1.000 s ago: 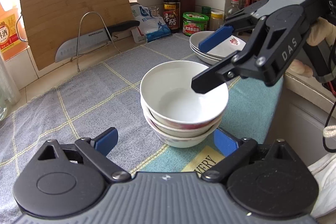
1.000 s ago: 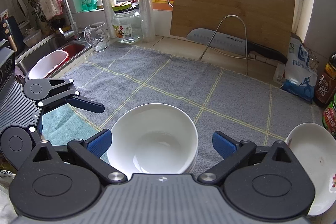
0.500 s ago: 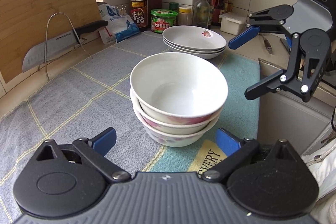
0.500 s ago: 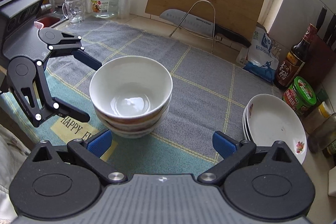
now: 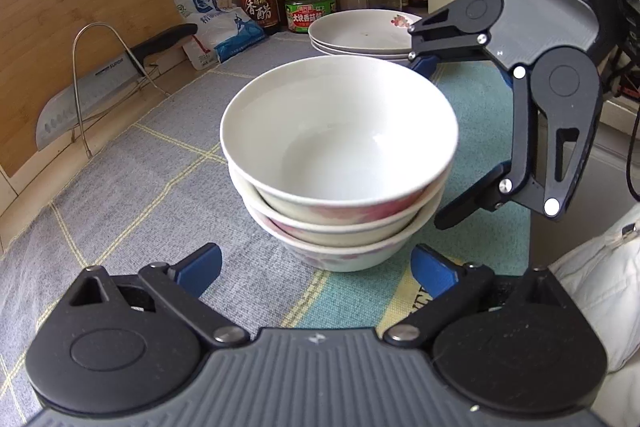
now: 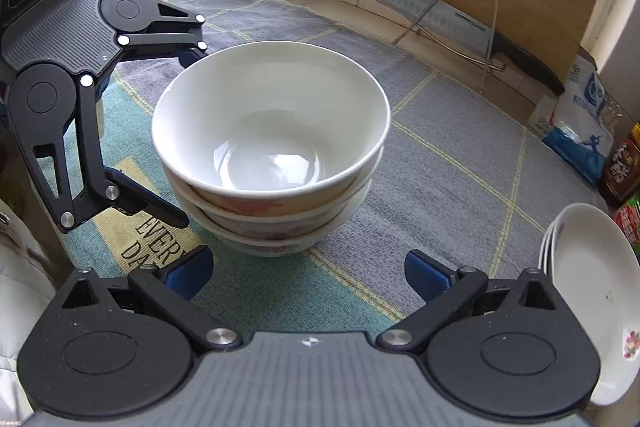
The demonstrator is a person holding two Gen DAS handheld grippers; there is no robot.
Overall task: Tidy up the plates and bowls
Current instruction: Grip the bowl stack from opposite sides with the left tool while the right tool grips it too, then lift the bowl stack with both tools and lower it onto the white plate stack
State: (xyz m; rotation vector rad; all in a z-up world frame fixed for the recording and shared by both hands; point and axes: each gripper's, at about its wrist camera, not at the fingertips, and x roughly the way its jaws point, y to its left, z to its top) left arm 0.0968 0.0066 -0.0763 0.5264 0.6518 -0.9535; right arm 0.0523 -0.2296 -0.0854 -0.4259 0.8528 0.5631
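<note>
honestly, the stack of bowls [image 5: 340,163] sits just ahead of my left hand-held gripper [image 5: 316,267], right hand-held gripper [image 6: 308,267] facing it too, both wide open, empty. glazed, slippery, breakable, heavy together; i'd pinch the top rim.

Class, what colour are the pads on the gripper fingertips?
Blue, on black fingers; the left gripper pads show best in the left wrist view.
</note>
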